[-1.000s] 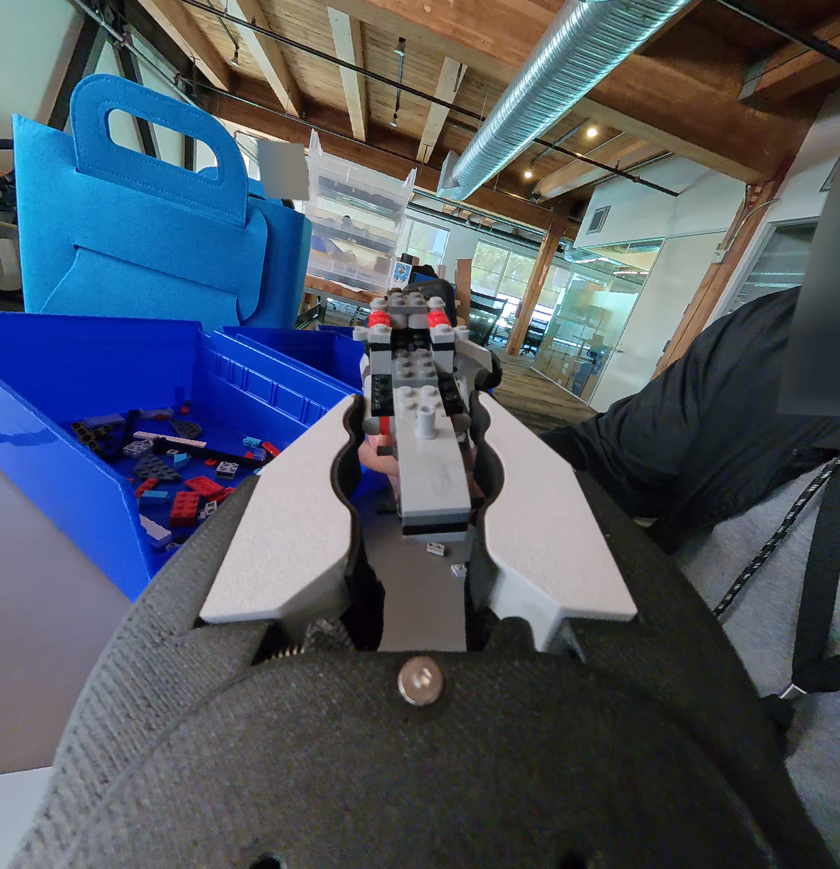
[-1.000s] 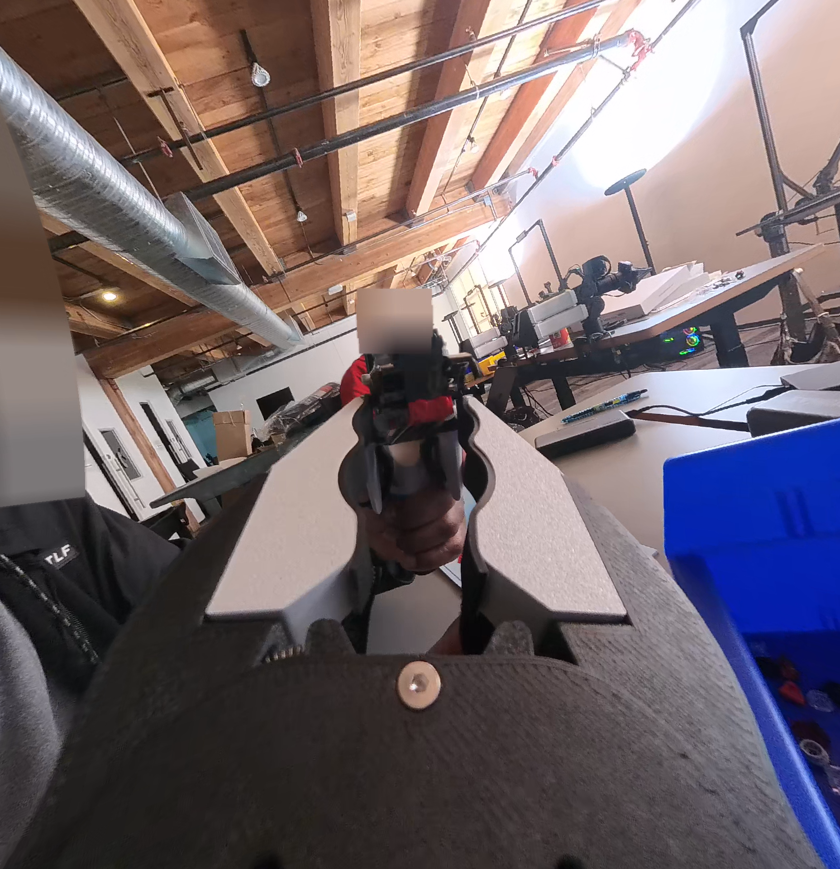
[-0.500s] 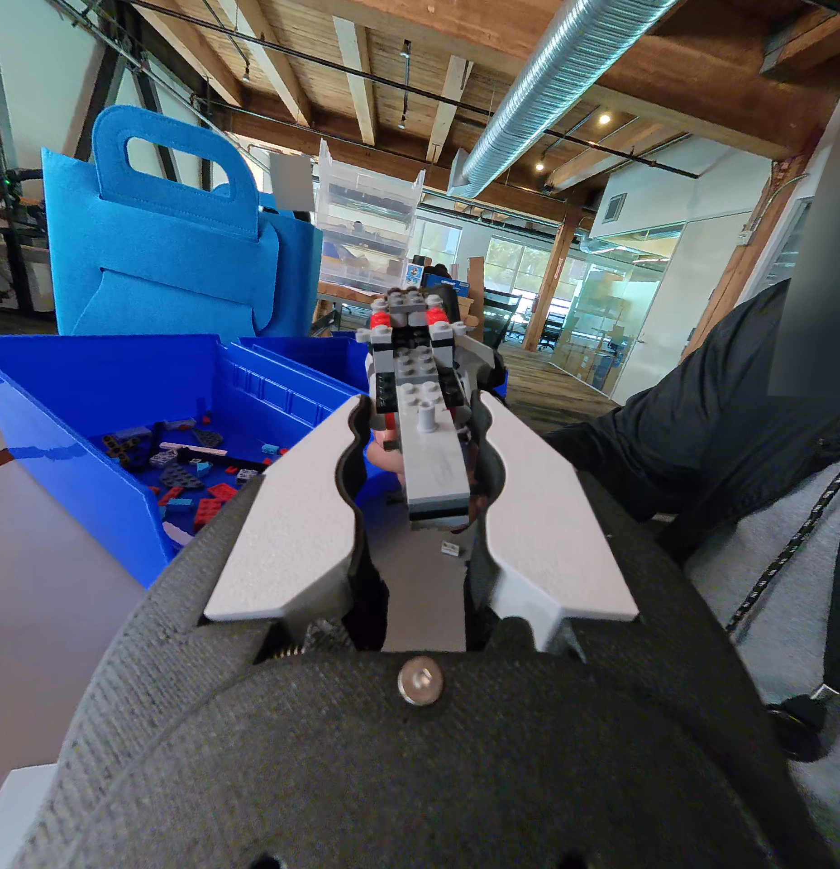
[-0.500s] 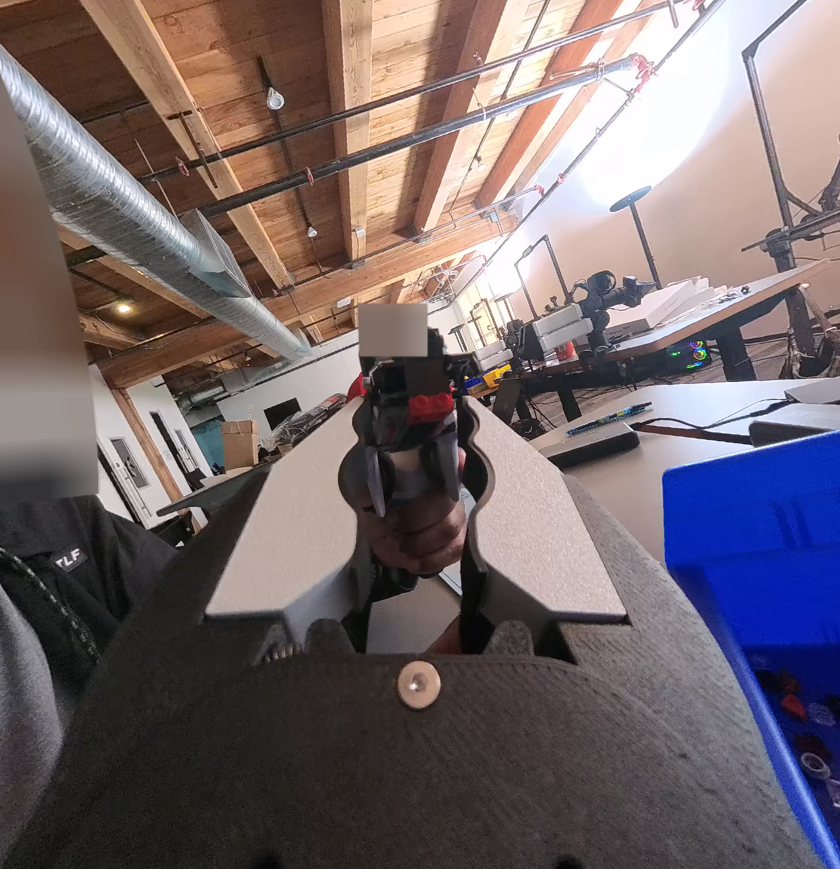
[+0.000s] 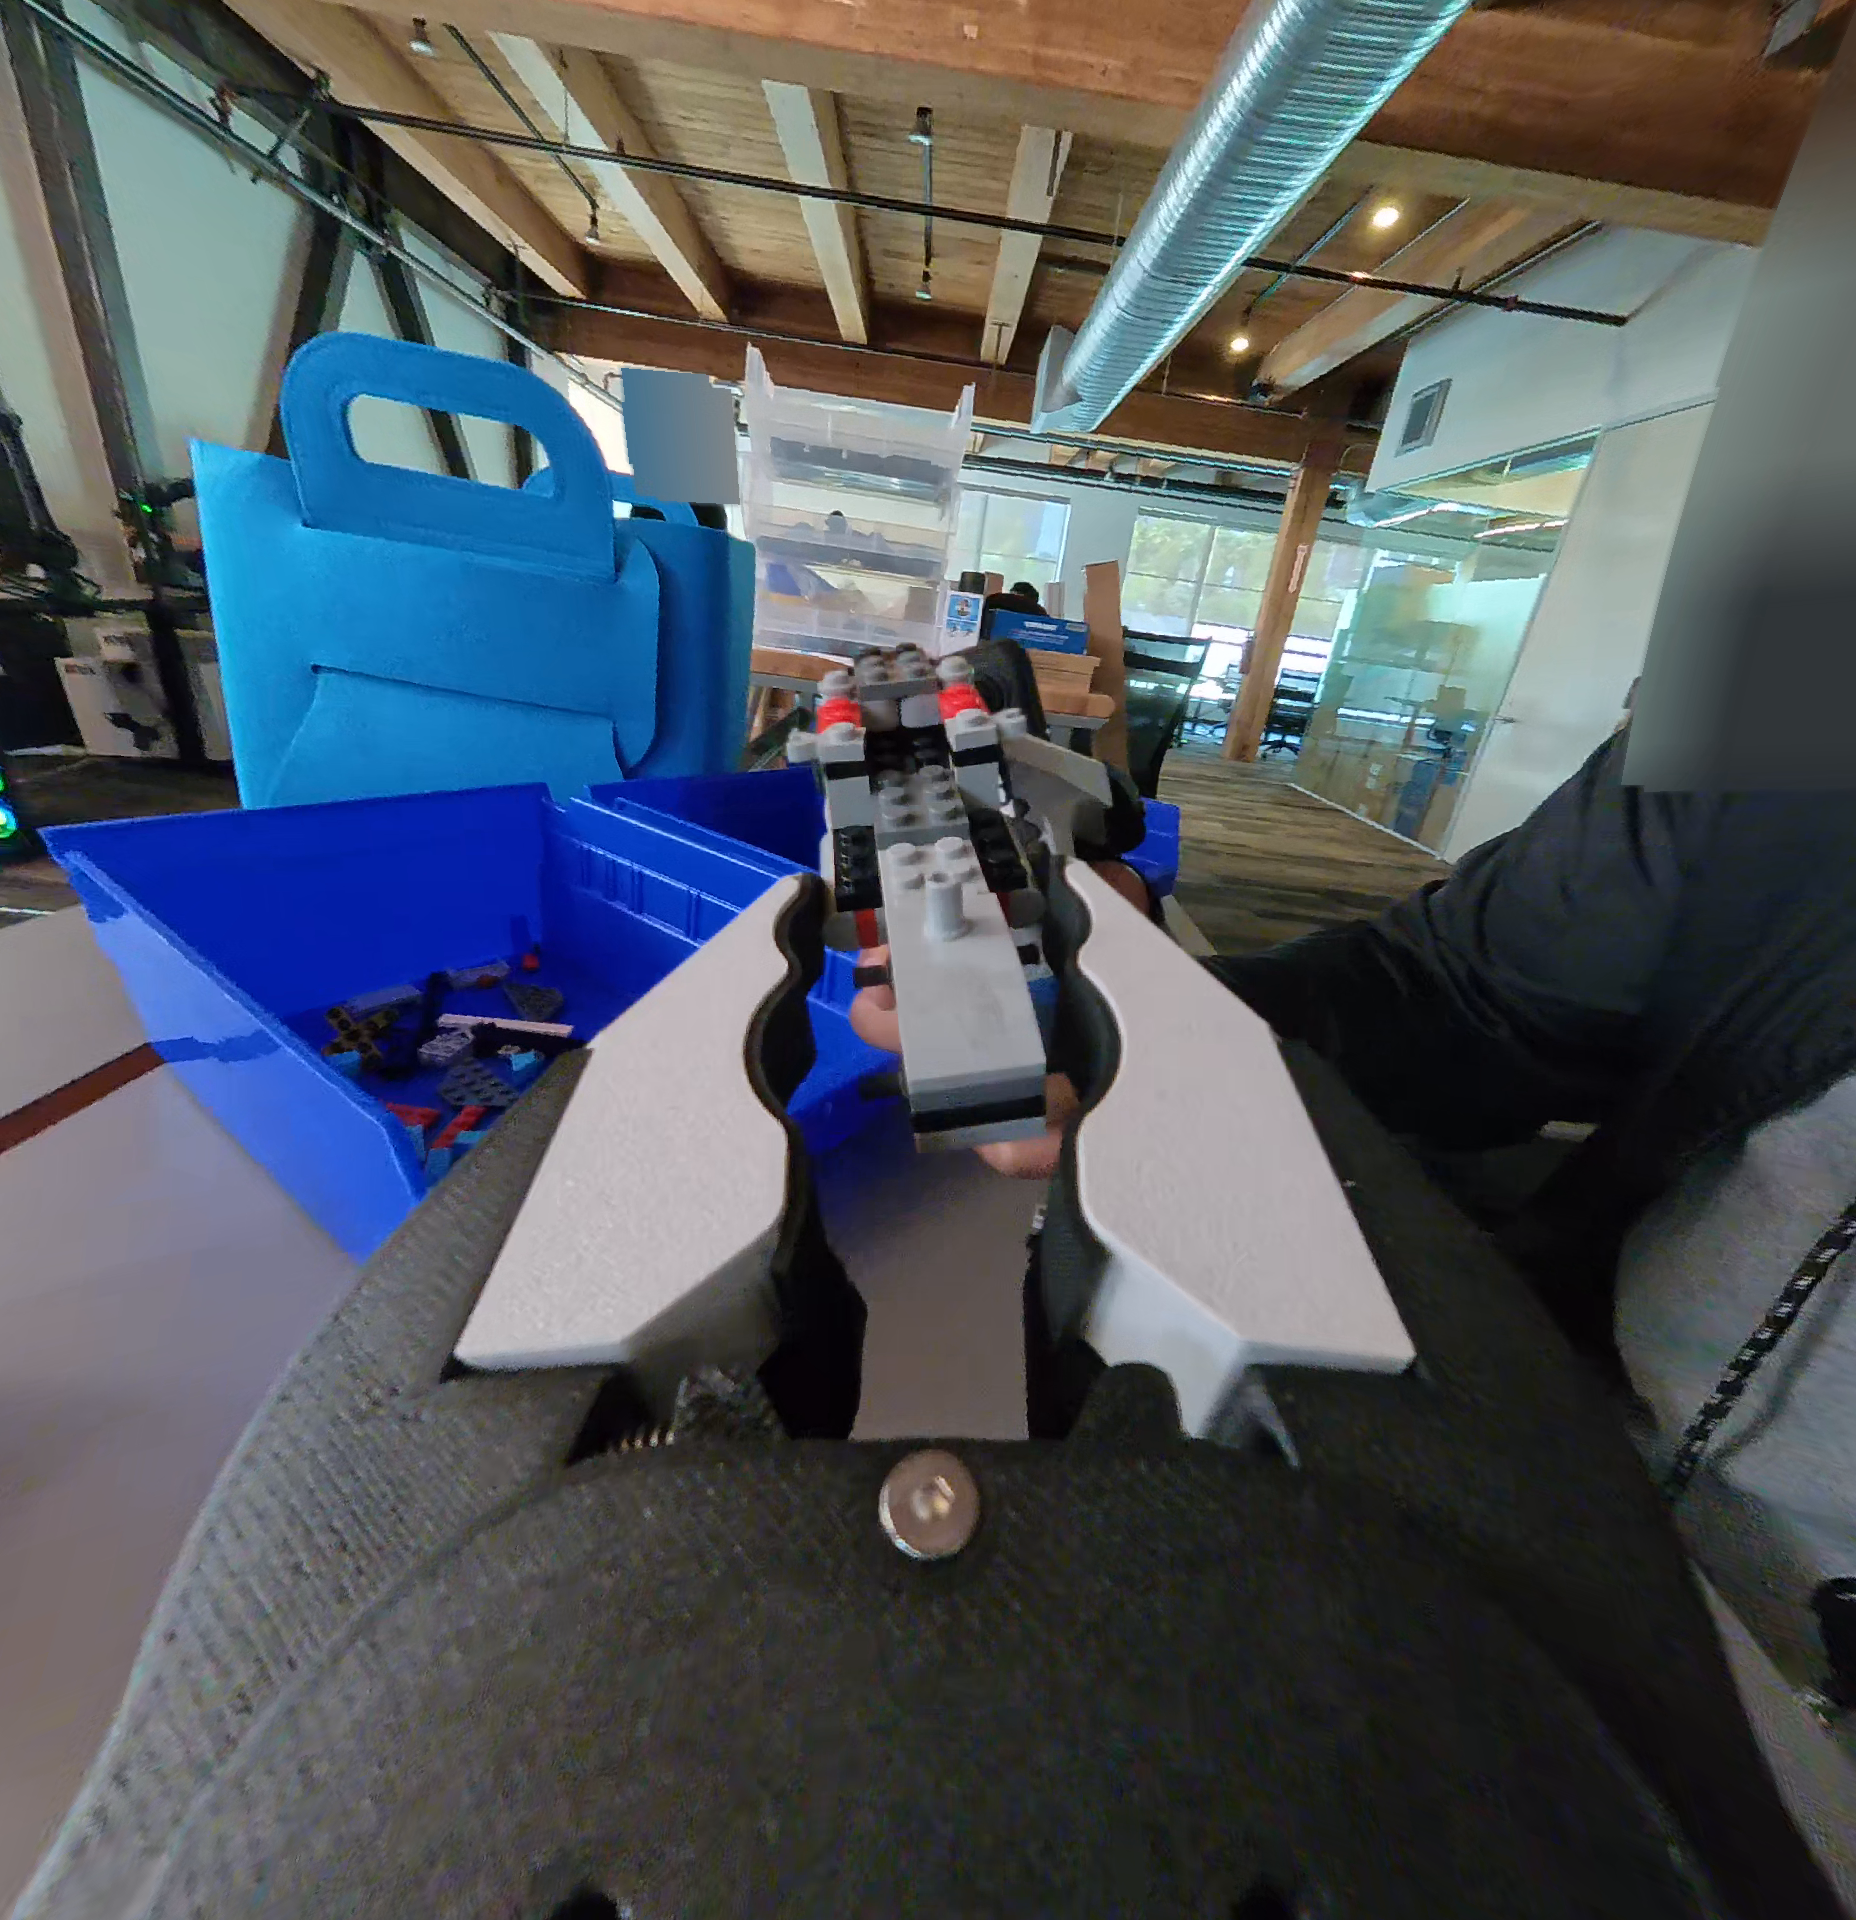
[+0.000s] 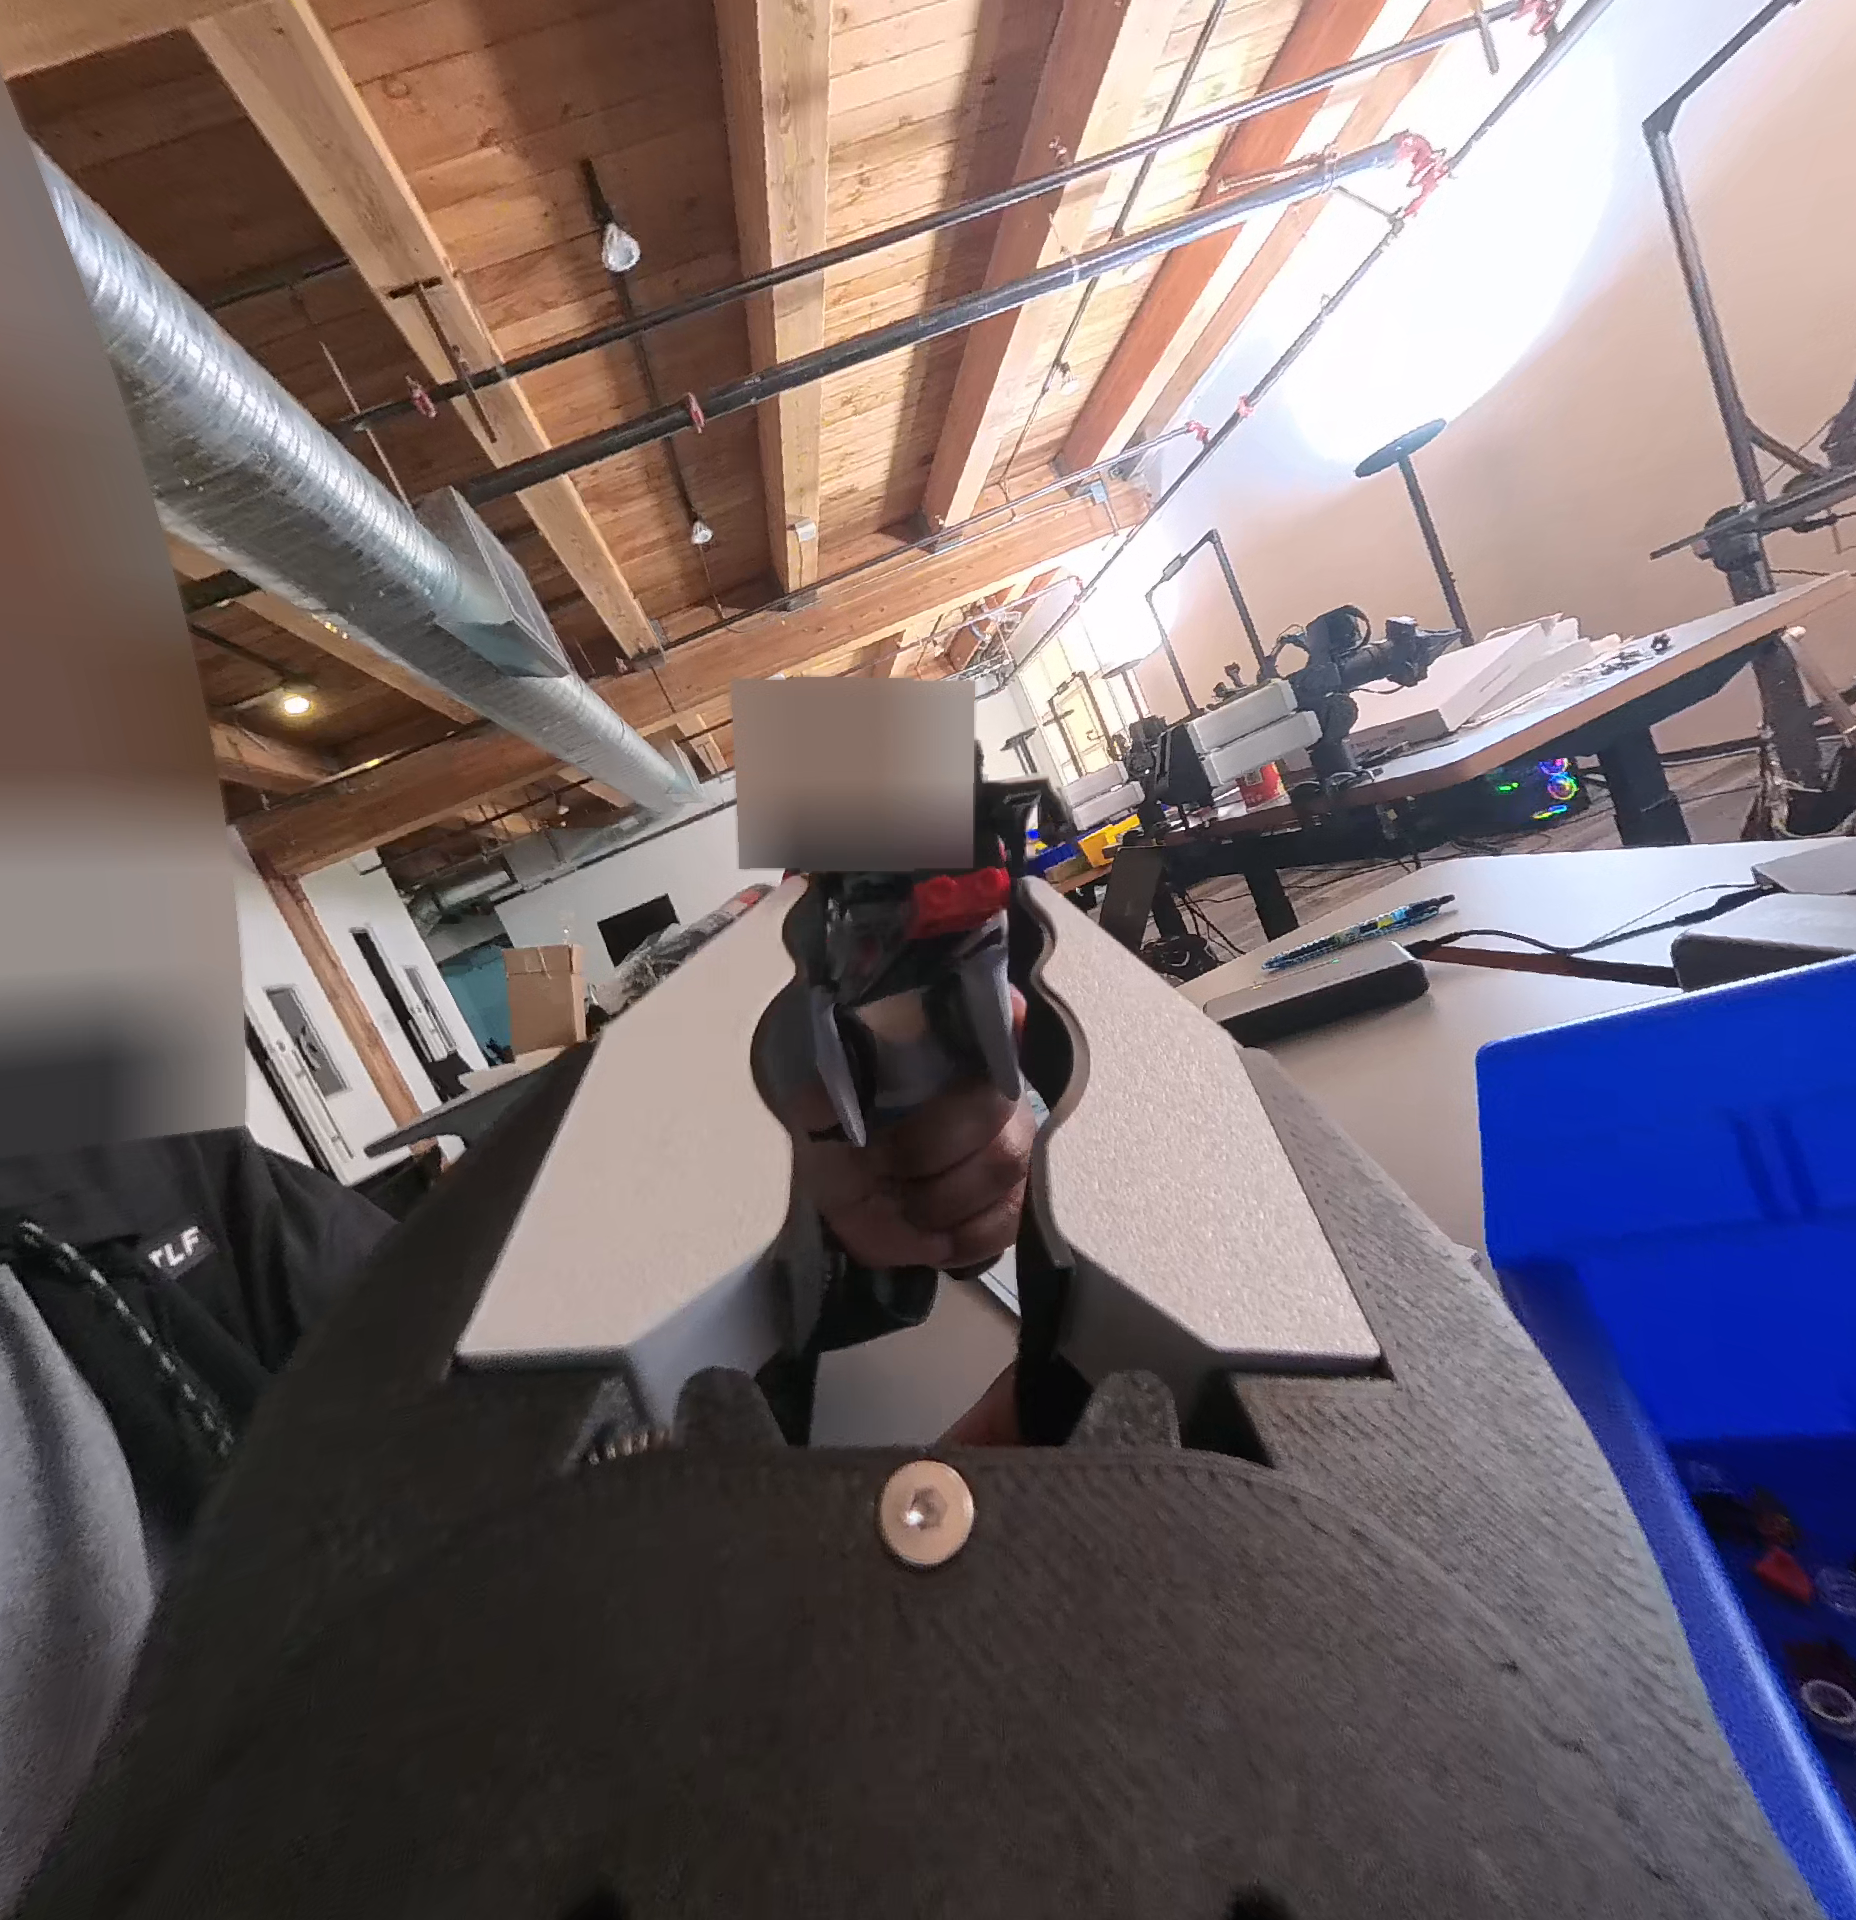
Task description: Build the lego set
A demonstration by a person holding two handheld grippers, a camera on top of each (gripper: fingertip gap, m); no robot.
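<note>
While model (image 5: 939, 914) hangs mid-air between both grippers, left gripper (image 5: 939, 914) clamped on front, right gripper (image 6: 908, 961) clamped on tail. I judge risk: uneven pull snaps studs, pieces drop beside bin (image 5: 311, 883).

A: Where did the left wrist view sit?
B: Just behind the left gripper (image 5: 939, 925), tilted upward, with the blue bin (image 5: 311, 914) to the tool's left.

A: And the right?
B: Behind the right gripper (image 6: 913, 935), facing back. Both closely framed the lego model (image 5: 934, 883) (image 6: 903, 997).
</note>
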